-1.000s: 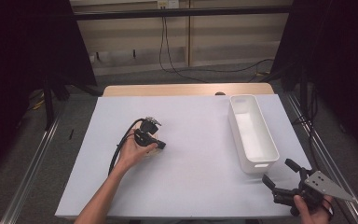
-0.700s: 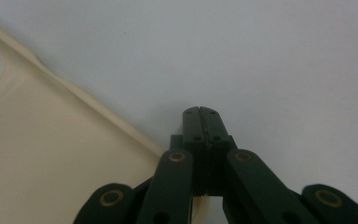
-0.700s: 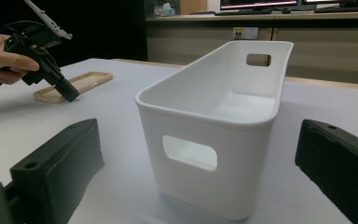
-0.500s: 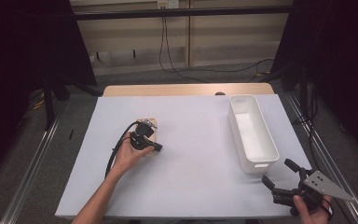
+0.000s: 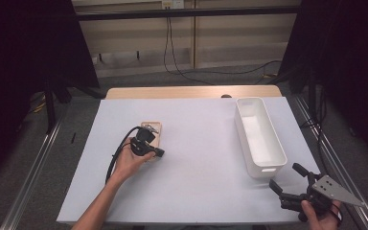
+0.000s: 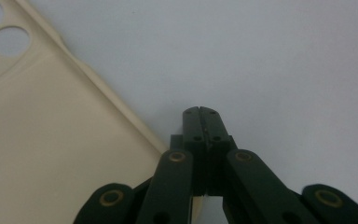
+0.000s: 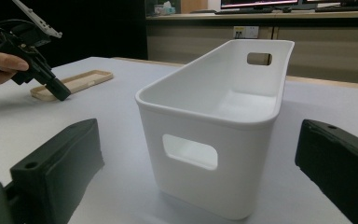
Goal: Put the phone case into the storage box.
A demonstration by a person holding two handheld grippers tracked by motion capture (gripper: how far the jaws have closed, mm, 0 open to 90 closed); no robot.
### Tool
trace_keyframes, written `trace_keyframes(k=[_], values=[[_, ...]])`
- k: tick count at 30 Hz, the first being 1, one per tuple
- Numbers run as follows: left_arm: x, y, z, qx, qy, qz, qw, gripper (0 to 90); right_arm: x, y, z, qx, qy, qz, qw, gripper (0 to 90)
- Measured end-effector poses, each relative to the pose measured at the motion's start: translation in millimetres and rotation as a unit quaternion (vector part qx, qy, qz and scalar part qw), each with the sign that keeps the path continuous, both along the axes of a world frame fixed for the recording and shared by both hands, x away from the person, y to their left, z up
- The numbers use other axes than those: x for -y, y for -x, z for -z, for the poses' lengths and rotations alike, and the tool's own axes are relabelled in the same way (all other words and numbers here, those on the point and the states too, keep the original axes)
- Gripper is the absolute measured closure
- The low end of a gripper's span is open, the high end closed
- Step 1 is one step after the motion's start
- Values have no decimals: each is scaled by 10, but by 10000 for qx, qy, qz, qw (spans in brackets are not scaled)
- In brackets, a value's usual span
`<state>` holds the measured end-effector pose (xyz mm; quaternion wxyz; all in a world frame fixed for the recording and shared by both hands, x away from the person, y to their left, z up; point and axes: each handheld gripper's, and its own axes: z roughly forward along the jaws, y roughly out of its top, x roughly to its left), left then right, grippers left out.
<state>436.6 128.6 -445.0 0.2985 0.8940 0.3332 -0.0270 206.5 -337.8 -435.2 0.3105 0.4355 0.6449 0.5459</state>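
A beige phone case [image 5: 153,130] lies flat on the white table cover [image 5: 201,143], left of centre. My left gripper [image 5: 161,153] is shut with nothing between its jaws, and its tip rests on the cover just off the case's near right edge. In the left gripper view the shut jaws [image 6: 199,112] point at bare cover, with the case [image 6: 51,140] and its camera holes to the left. My right gripper [image 5: 286,176] stands open at the near right corner, facing the near end of a white bin [image 5: 242,129]. In the right gripper view the bin [image 7: 242,154] stands just past the open jaws [image 7: 198,140], apart from them.
The bin is long, with handle cut-outs, and holds nothing. In the right gripper view the case [image 7: 77,83] and left gripper [image 7: 58,93] sit far left. Metal rails [image 5: 33,167] flank the table; a wooden edge [image 5: 191,92] shows at the back.
The left hand has shifted slightly toward the near left, uncovering more of the beige case. The right gripper has kept still.
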Motion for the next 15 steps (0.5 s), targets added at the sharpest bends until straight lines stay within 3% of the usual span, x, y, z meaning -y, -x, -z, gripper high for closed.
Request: trace_keyframes(k=[4,11,15], values=[[-37,11,9,-9,61,-24,10000,900,-3,-2,1,-5,25,-5,10000,1],[-91,45,-9,16,-50,-36,10000,900,-8,-4,3,-3,30,-13,10000,2],[-119,68,-1,38,20,-91,9999,900,-9,-6,4,-2,31,-17,10000,1]])
